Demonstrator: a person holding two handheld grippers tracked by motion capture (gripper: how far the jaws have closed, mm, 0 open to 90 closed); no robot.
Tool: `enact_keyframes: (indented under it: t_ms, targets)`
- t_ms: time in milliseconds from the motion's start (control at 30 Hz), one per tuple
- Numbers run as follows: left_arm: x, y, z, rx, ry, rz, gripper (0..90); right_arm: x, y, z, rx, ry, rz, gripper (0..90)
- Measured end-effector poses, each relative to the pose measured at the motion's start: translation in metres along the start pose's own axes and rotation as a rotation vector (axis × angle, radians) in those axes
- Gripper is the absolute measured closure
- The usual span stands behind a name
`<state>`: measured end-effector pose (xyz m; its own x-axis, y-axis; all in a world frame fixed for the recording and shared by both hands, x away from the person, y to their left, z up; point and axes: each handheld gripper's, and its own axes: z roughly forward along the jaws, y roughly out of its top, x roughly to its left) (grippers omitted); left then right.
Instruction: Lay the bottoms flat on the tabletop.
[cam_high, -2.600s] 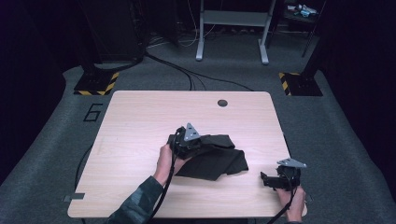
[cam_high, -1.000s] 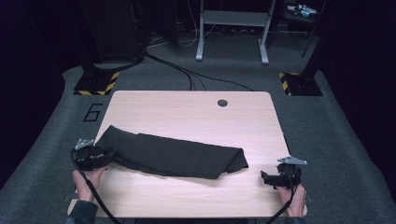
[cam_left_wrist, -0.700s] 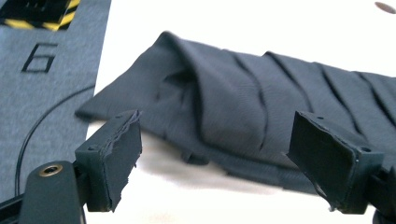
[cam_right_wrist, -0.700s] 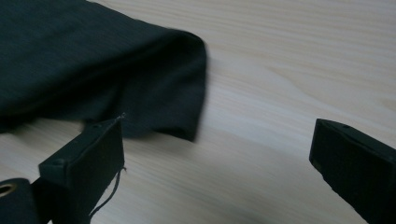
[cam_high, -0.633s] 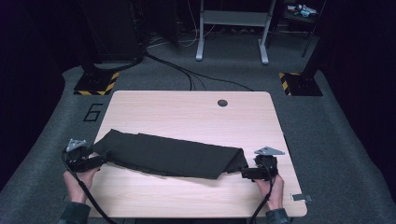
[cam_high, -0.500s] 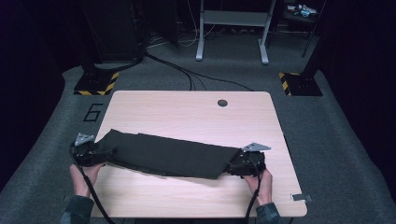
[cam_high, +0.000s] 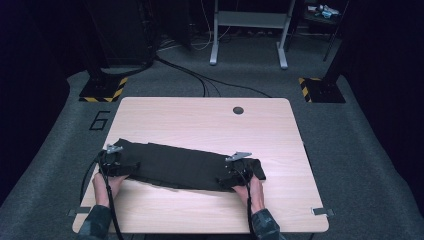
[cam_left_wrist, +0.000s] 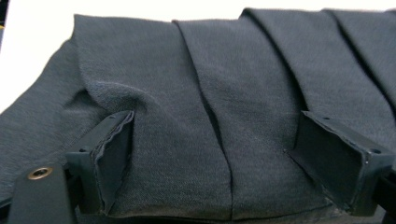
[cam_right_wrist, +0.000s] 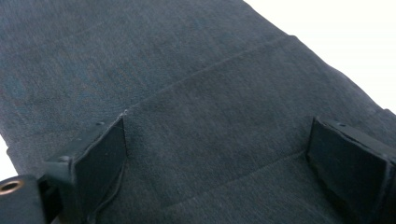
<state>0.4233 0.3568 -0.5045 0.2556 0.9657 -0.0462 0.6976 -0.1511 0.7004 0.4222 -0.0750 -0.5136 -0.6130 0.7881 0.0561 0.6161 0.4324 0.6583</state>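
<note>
Two grippers at the ends of a dark cloth (cam_high: 185, 167) on a wooden table (cam_high: 200, 120)
Left gripper (cam_left_wrist: 212, 175) jaws, just opening, stand released over the folds; right gripper (cam_right_wrist: 219, 172) likewise spread, clasping nothing

My light wooden table (cam_high: 200, 117) has a round dark cable hole (cam_high: 238, 110) near its far edge. On the grey carpet (cam_high: 360, 165) left of it sits a painted number 6 (cam_high: 100, 120). Beyond, black cables (cam_high: 200, 80) run past two yellow-and-black striped bases (cam_high: 102, 90) and a grey metal frame (cam_high: 247, 30).
</note>
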Motion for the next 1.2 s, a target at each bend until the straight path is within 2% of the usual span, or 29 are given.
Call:
enact_keyframes:
  t_ms: [67,167,233,300,433,600,667,733,867,1067,1200]
  targets:
    - [0.0,-0.002,0.003,0.01,0.005,0.014,13.6,-0.001,-0.001,-0.001,0.008,-0.008,-0.006,4.7]
    - [-0.003,-0.005,0.006,0.02,-0.003,0.009,13.8,-0.004,-0.002,-0.002,0.008,-0.013,-0.004,4.7]
    - [-0.007,-0.008,0.007,0.014,-0.003,0.023,14.0,-0.006,-0.004,-0.003,0.01,-0.016,0.004,4.8]
    - [-0.011,-0.01,0.008,-0.003,-0.012,0.006,14.1,-0.01,-0.006,-0.005,0.008,-0.025,0.006,4.8]
    - [-0.02,-0.013,0.008,-0.003,-0.029,0.015,14.0,-0.019,-0.011,-0.01,0.002,-0.033,0.01,4.8]
    - [-0.03,-0.016,0.008,-0.028,-0.037,0.014,14.6,-0.03,-0.017,-0.015,0.005,-0.039,0.021,4.8]
    - [-0.042,-0.02,0.007,-0.031,-0.052,0.016,14.9,-0.036,-0.02,-0.019,0.005,-0.044,0.037,4.8]
    - [-0.044,-0.02,0.007,-0.04,-0.05,0.017,14.9,-0.038,-0.022,-0.021,0.007,-0.057,0.047,4.8]
    - [-0.061,-0.024,0.005,-0.036,-0.062,0.03,14.9,-0.05,-0.028,-0.028,0.012,-0.068,0.057,4.8]
    - [-0.072,-0.027,0.003,-0.04,-0.074,0.038,14.9,-0.06,-0.034,-0.034,0.016,-0.086,0.073,4.7]
    - [-0.084,-0.029,0.002,-0.036,-0.09,0.058,14.9,-0.067,-0.039,-0.038,0.01,-0.091,0.085,4.8]
